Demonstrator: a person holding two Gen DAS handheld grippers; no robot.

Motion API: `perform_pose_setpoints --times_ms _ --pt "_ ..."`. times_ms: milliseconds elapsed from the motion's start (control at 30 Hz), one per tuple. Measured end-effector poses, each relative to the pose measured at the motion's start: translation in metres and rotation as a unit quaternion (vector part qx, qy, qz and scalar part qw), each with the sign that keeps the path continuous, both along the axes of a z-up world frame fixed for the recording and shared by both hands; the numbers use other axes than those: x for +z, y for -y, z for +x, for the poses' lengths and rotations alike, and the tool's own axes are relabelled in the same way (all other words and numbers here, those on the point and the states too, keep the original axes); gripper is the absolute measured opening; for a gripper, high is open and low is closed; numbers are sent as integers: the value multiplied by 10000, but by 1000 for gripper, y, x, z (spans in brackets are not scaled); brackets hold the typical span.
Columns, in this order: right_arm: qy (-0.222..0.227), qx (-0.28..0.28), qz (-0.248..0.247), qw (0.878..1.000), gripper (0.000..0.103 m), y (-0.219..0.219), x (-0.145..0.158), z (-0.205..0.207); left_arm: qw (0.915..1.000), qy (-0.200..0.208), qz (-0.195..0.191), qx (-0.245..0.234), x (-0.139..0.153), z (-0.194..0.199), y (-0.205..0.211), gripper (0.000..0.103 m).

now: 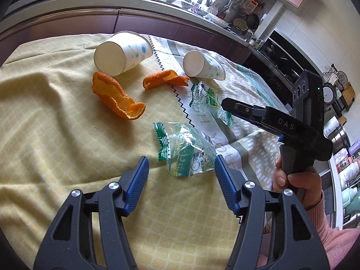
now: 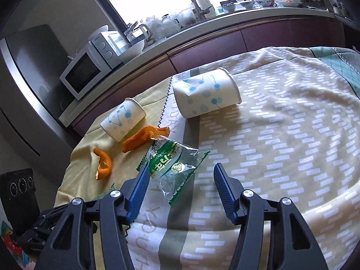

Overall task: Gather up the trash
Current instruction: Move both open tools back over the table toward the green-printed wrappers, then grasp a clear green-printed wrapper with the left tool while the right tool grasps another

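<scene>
Trash lies on a cloth-covered table [image 1: 45,112]. In the left wrist view, my left gripper [image 1: 181,167] is open, its blue pads flanking a crumpled green wrapper [image 1: 186,153]. A second green wrapper [image 1: 208,99] lies farther off, under the tip of my right gripper [image 1: 227,105]. Two orange peels [image 1: 117,95] [image 1: 165,78] and two tipped paper cups [image 1: 121,52] [image 1: 202,65] lie beyond. In the right wrist view, my right gripper [image 2: 181,173] is open around the second wrapper [image 2: 173,164]. Peels [image 2: 103,163] [image 2: 144,137] and cups [image 2: 122,119] [image 2: 205,95] lie beyond it.
A kitchen counter [image 1: 157,6] with dishes runs behind the table. A microwave [image 2: 83,72] stands on it. A dark oven [image 1: 276,67] is at the right. The table edge [image 2: 67,175] drops off at the left in the right wrist view.
</scene>
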State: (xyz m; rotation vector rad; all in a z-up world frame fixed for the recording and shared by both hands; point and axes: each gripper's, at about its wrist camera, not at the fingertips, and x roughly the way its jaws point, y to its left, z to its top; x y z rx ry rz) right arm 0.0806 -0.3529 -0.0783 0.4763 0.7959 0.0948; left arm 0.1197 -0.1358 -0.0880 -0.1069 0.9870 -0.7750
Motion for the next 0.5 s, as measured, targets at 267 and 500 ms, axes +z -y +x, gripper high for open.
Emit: perform_pose_setpoints --times_ms 267,500 --pt "-82 106 350 9993 26 5 -5 5 9999 -78 15 -104 -4 3 11 29" --pt "155 104 419 9989 13 8 2 -5 9998 -40 10 -191 -6 -1 14 2"
